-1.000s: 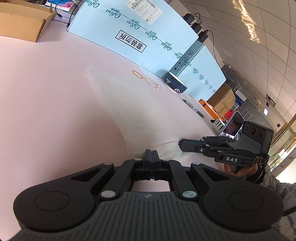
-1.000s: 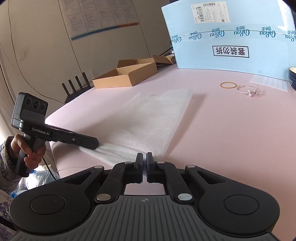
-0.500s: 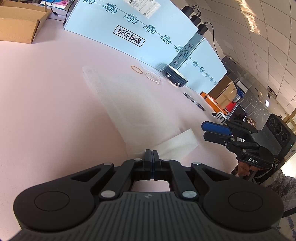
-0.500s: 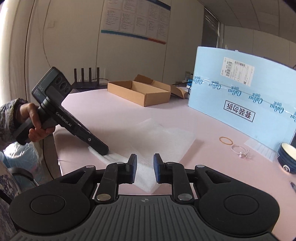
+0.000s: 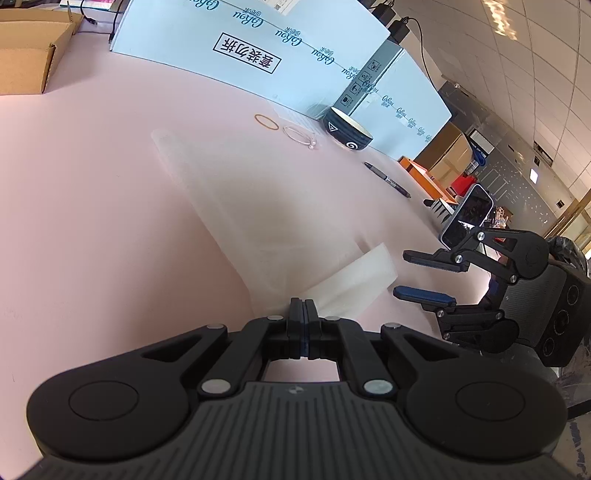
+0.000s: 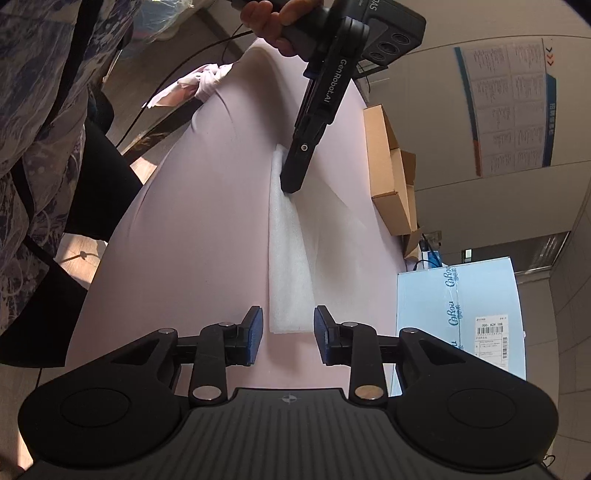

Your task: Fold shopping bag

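A translucent white shopping bag (image 5: 236, 206) lies flat on the pink bench (image 5: 92, 192), with a narrow strip along its near edge folded over into a thicker white band (image 6: 288, 258). The left tongs (image 5: 303, 310) are clenched on one end of that folded band, the two fingers pressed together with the plastic pinched between them; in the right wrist view the same tongs (image 6: 291, 184) come down slantwise from a hand (image 6: 273, 22) at the top of the picture and bite the far end of the band. The right tongs (image 6: 288, 328) hover just over the other end of the band, rolled onto their side, their jaws opening; the end of the band shows in the gap between the blue pads (image 6: 255, 332), but they do not press on it. From the left wrist view the right tongs (image 5: 417, 277) stand just beside the loose corner of the fold, apart from it. Beyond the bag lie a rubber band (image 5: 266, 122), a thin ring with small pearls (image 5: 300, 136), a dark bowl (image 5: 347, 129) and a pen (image 5: 388, 181), all before a pale blue carton (image 5: 236, 44). An open cardboard box (image 5: 29, 55) sits at the bench's far left.
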